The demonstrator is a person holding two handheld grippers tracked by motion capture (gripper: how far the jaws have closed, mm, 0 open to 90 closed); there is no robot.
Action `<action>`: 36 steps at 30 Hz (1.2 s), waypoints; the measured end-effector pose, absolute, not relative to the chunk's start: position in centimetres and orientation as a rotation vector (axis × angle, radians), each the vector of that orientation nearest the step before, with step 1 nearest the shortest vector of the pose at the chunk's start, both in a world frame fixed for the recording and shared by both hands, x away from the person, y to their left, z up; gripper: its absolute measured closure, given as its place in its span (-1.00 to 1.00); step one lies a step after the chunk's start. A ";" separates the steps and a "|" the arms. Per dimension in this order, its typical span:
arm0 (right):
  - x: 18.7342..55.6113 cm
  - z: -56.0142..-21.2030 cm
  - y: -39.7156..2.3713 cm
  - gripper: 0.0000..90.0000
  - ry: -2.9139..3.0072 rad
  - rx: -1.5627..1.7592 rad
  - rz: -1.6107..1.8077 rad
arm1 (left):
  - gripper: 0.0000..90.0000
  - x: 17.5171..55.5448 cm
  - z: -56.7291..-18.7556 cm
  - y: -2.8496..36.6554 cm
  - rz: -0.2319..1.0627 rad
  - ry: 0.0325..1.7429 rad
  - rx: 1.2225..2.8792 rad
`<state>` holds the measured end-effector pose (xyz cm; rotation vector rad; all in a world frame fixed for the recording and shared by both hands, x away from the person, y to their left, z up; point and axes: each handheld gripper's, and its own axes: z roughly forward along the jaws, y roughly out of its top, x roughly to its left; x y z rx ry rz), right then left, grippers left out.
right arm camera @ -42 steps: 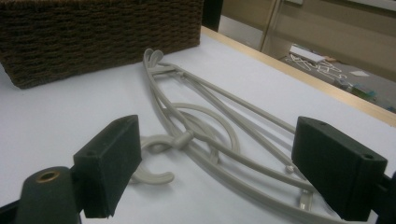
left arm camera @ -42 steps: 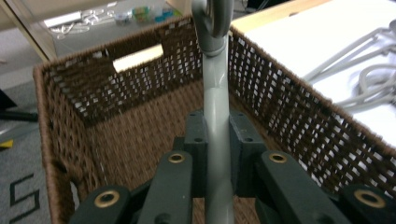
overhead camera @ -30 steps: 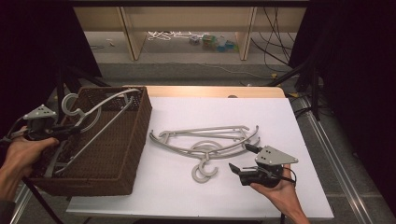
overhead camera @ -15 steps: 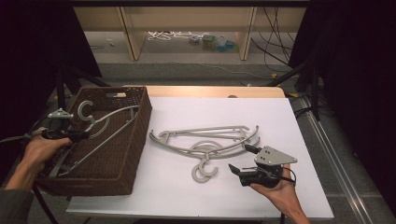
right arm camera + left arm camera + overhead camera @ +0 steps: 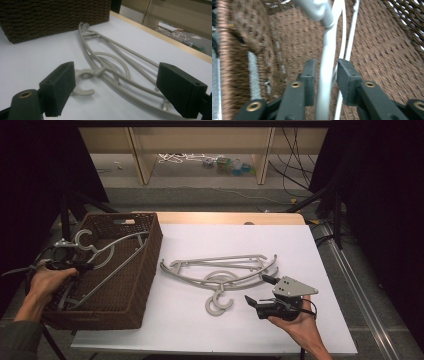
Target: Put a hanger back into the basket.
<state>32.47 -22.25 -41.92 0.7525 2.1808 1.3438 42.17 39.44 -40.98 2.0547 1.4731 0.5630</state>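
Observation:
A grey plastic hanger (image 5: 107,251) lies slanted inside the brown wicker basket (image 5: 150,250) at the table's left. My left gripper (image 5: 87,266) is at the hanger's neck below the hook. In the left gripper view the hanger's shaft (image 5: 327,62) runs between the jaws of the left gripper (image 5: 325,72), which have just been opening; thin gaps show on both sides of it. Two more grey hangers (image 5: 220,272) lie stacked on the white tabletop. My right gripper (image 5: 256,289) hovers just right of their hooks, wide open and empty. The right gripper view frames the hangers (image 5: 117,62) between its jaws (image 5: 117,75).
The basket (image 5: 50,17) stands on the left part of the white table (image 5: 310,250), its wall close to the loose hangers' ends. A wooden strip (image 5: 230,217) edges the table's far side. Dark stands and cables flank the table.
My left hand has sunk, carrying the hanger from above the basket's rim down into it, and its jaws have loosened off the shaft. The right gripper has stayed put.

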 end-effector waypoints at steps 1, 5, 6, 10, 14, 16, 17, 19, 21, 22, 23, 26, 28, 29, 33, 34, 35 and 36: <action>32.5 -41.9 -22.3 -0.63 2.184 0.751 1.343 | 0.37 42.0 -40.6 39.6 0.612 1.525 2.026; 32.5 -42.0 -22.3 -0.63 2.179 0.752 1.343 | 0.22 41.4 -39.8 39.7 0.708 1.537 1.966; 32.5 -42.0 -22.3 -0.63 2.179 0.752 1.343 | 0.17 41.4 -39.8 39.7 0.708 1.537 1.966; 32.6 -42.0 -22.3 -0.63 2.187 0.760 1.342 | -0.01 40.5 -38.4 39.0 0.780 1.554 1.798; 32.6 -42.1 -22.3 -0.63 2.188 0.762 1.340 | -0.16 39.2 -37.1 37.6 0.791 1.493 1.728; 32.7 -42.1 -22.3 -0.63 2.180 0.759 1.339 | -0.20 38.6 -36.7 36.8 0.775 1.463 1.722; 32.7 -42.2 -22.3 -0.63 2.182 0.757 1.341 | -0.22 38.2 -36.5 36.5 0.761 1.452 1.705; 32.7 -42.2 -22.3 -0.63 2.184 0.761 1.342 | -0.27 37.7 -36.2 35.6 0.723 1.426 1.668; 32.7 -42.3 -22.3 -0.63 2.175 0.761 1.345 | -0.30 37.2 -35.9 34.9 0.704 1.397 1.654; 32.7 -42.3 -22.3 -0.63 2.168 0.757 1.346 | -0.32 37.2 -35.9 34.9 0.704 1.397 1.654; 32.7 -42.3 -22.4 -0.63 2.182 0.761 1.342 | -0.36 36.7 -35.6 34.0 0.698 1.366 1.646; 32.8 -42.3 -22.3 -0.63 2.182 0.761 1.346 | -0.42 36.3 -35.4 33.0 0.672 1.323 1.640; 32.7 -42.3 -22.3 -0.63 2.183 0.760 1.344 | -0.49 35.9 -35.2 31.9 0.657 1.287 1.633; 32.7 -42.4 -22.3 -0.63 2.186 0.760 1.348 | -0.54 35.4 -34.9 30.7 0.641 1.243 1.622; 32.8 -42.4 -22.2 -0.63 2.175 0.756 1.358 | -0.54 34.7 -34.8 28.8 0.614 1.181 1.627; 32.8 -42.4 -22.3 -0.63 2.179 0.752 1.360 | -0.58 34.5 -34.8 28.5 0.610 1.171 1.630; 32.8 -42.4 -22.3 -0.63 2.170 0.750 1.367 | -0.59 34.2 -34.8 27.5 0.593 1.137 1.618; 32.8 -42.4 -22.3 -0.63 2.170 0.750 1.367 | -0.60 34.2 -34.8 27.5 0.593 1.137 1.618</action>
